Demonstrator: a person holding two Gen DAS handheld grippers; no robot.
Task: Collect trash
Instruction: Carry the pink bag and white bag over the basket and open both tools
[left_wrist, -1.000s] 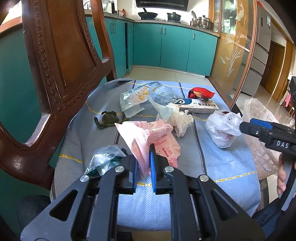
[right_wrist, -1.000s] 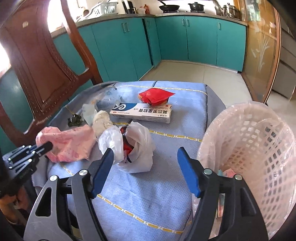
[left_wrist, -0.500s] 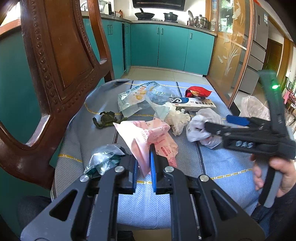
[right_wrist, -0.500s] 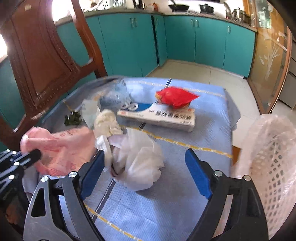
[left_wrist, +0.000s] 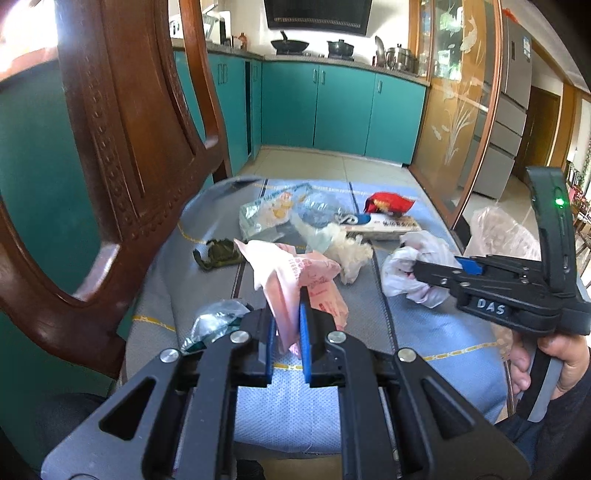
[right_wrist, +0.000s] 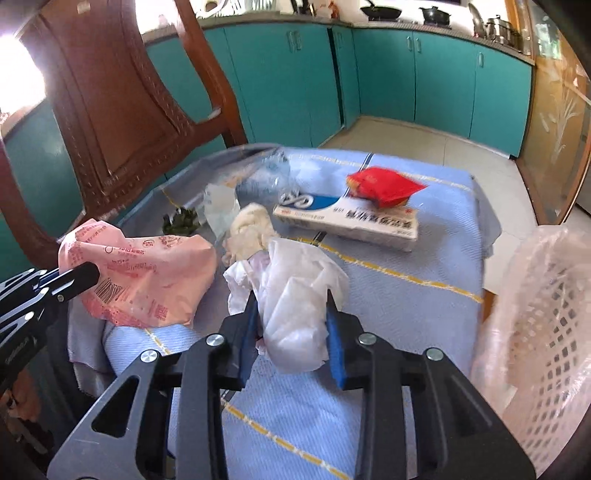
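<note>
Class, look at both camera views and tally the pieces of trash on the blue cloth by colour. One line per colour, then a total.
Pink: 1, the pink bag
White: 3, the white bag, the medicine box, the crumpled cream wad
Red: 1, the red packet
Clear: 3, the printed wrapper, the wrapper behind it, the near wrapper
Dark green: 1, the green scrap
Total: 9

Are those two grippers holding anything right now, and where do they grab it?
Left gripper pinches the pink plastic bag by a bunched near edge. Right gripper has just been closing on the crumpled white plastic bag, across its near end.
</note>
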